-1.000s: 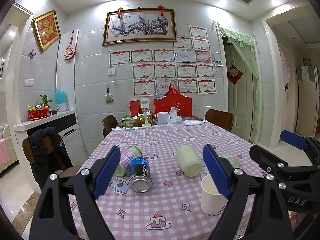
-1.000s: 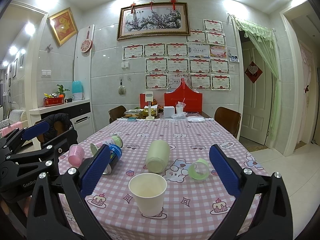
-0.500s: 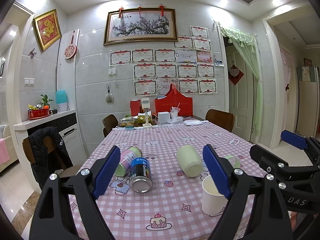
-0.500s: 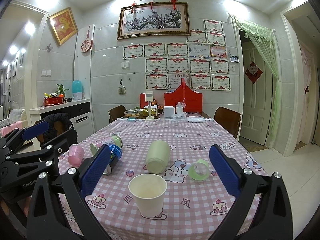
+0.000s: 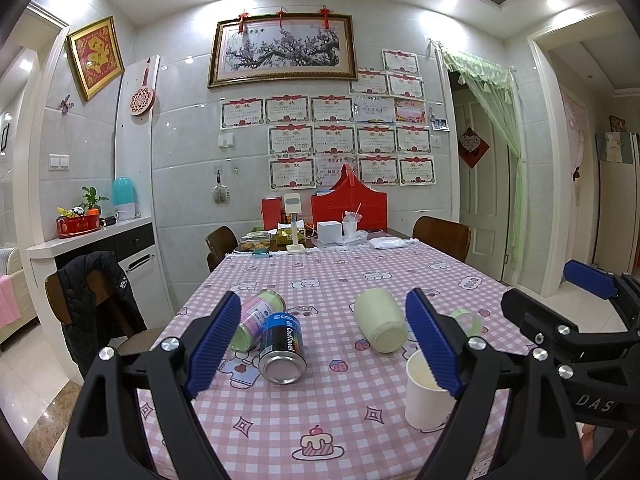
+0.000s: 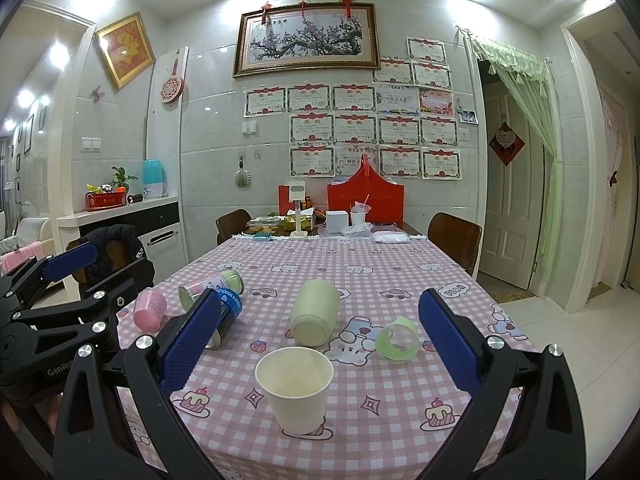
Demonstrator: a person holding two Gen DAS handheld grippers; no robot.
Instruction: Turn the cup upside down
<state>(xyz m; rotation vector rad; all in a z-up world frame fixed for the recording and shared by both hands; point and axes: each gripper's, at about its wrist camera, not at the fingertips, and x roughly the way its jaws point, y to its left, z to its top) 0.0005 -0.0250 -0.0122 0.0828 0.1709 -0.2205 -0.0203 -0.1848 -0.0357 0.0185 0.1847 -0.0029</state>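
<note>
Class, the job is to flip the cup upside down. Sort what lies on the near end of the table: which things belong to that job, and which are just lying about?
Belongs to the job:
white paper cup, upright, mouth up
right gripper, open

Lying about:
pale green jar, on its side
blue can, on its side
green tape roll
pink cup

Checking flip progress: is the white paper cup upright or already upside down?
Upright. The paper cup stands on its base, open rim up, inside visible and seemingly empty.
</note>
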